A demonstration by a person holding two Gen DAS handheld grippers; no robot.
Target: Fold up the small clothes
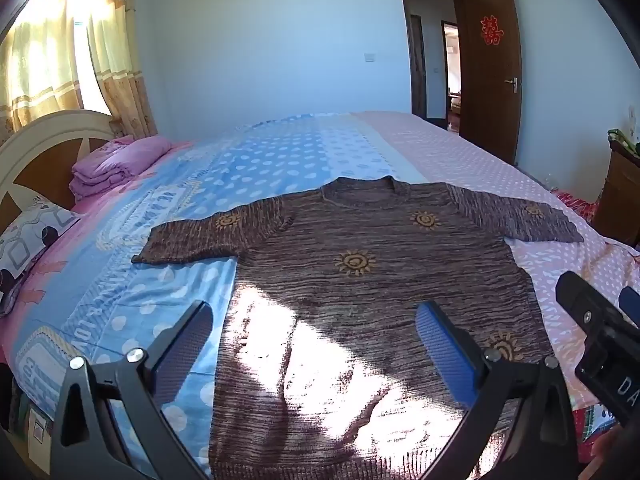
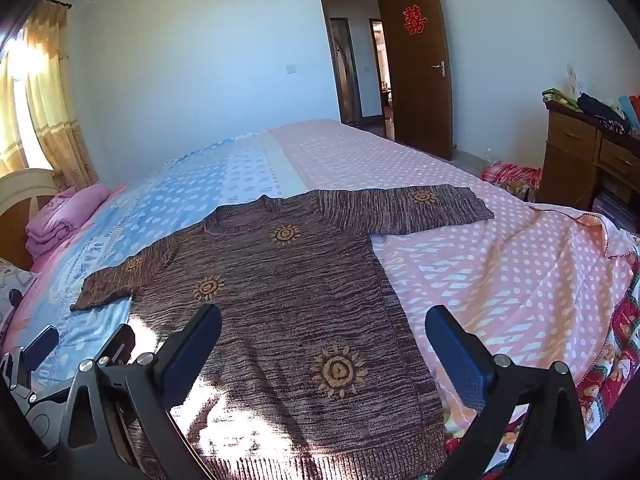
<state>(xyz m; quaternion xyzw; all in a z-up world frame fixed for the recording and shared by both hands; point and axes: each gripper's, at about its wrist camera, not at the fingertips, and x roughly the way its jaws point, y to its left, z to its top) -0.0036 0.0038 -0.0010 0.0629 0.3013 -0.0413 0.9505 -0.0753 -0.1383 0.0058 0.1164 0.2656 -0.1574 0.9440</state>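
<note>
A brown knitted sweater (image 1: 360,280) with yellow sun motifs lies flat and face up on the bed, both sleeves spread out sideways; it also shows in the right wrist view (image 2: 288,312). My left gripper (image 1: 316,328) is open and empty, hovering over the sweater's lower left part. My right gripper (image 2: 324,340) is open and empty, over the sweater's lower right part near its hem. The right gripper's body shows at the right edge of the left wrist view (image 1: 600,332). The left gripper shows at the lower left of the right wrist view (image 2: 80,356).
The bed has a blue dotted sheet (image 1: 260,160) and a pink dotted sheet (image 2: 480,260). Folded pink bedding (image 1: 116,164) and a pillow (image 1: 28,240) lie by the headboard. A wooden cabinet (image 2: 588,160) stands at right. A brown door (image 2: 420,68) is open behind.
</note>
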